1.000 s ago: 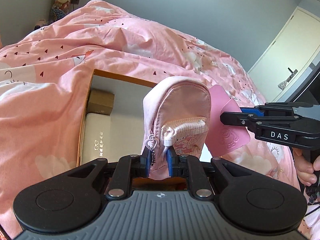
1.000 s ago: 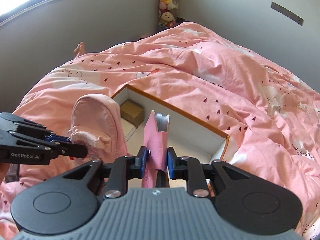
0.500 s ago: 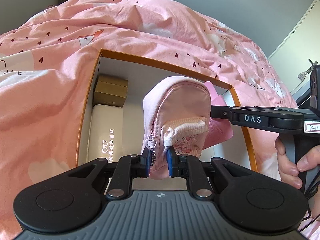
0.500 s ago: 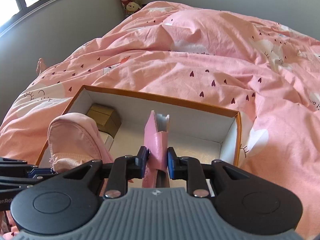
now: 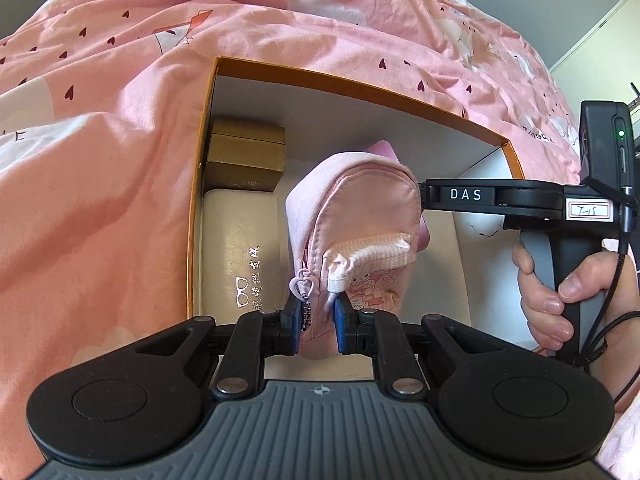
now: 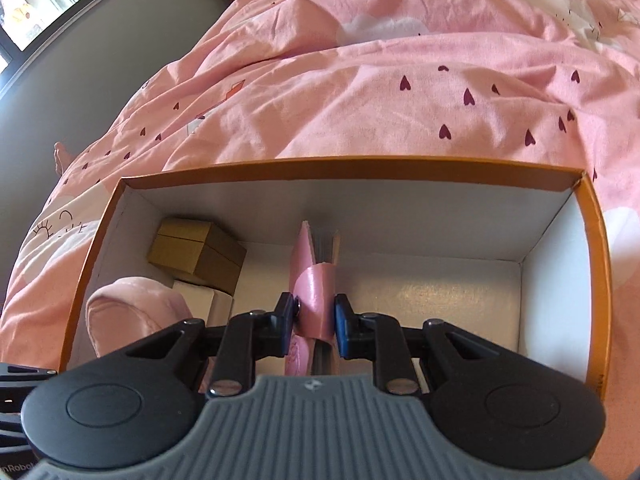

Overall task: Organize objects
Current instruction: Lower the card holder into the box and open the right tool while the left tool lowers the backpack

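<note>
Left wrist view: left tool (image 5: 316,322) pinches the pink pouch (image 5: 356,236) at centre frame; the orange box (image 5: 360,84) now fills more of the frame.
Right wrist view: right tool (image 6: 314,326) pinches the pink notebook (image 6: 314,280), now lower inside the box (image 6: 596,240).
Meaning: both items look about ready to release.

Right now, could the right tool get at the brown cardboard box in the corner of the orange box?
Probably not: the right tool is shut on the pink notebook, and the pink pouch hangs close to the brown cardboard box.
</note>
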Action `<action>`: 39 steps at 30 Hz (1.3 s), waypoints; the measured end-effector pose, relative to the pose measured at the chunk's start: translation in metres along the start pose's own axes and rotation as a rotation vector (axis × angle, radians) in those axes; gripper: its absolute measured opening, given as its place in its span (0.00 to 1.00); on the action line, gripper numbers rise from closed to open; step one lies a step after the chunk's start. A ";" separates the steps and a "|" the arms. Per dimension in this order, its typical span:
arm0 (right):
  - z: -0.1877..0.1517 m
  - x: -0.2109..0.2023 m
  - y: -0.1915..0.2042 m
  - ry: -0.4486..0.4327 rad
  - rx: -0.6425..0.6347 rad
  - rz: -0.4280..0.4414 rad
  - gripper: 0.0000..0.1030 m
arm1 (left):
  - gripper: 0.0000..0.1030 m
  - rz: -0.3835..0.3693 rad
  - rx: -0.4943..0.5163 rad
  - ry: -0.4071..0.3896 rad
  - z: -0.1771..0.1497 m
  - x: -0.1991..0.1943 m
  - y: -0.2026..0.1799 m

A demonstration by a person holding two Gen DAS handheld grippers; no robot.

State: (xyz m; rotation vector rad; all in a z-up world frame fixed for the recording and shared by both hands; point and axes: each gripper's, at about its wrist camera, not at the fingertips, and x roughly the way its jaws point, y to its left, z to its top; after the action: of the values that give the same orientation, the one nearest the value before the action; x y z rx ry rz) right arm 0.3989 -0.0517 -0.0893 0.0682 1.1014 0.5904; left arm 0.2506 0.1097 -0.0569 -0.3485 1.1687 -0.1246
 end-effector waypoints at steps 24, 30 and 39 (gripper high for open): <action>0.004 0.054 -0.011 0.110 0.218 0.072 0.31 | 0.18 0.067 0.016 0.022 0.015 -0.019 0.003; 0.007 0.053 -0.002 0.097 0.132 0.094 0.34 | 0.18 0.107 0.045 0.038 0.014 -0.010 -0.001; -0.005 0.019 0.001 0.145 -0.085 0.048 0.17 | 0.18 0.040 0.040 0.075 0.023 0.002 -0.006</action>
State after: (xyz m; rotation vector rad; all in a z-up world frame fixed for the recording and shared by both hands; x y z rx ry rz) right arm 0.4002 -0.0427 -0.1065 -0.0224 1.2159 0.6935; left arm 0.2729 0.1079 -0.0488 -0.2869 1.2449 -0.1271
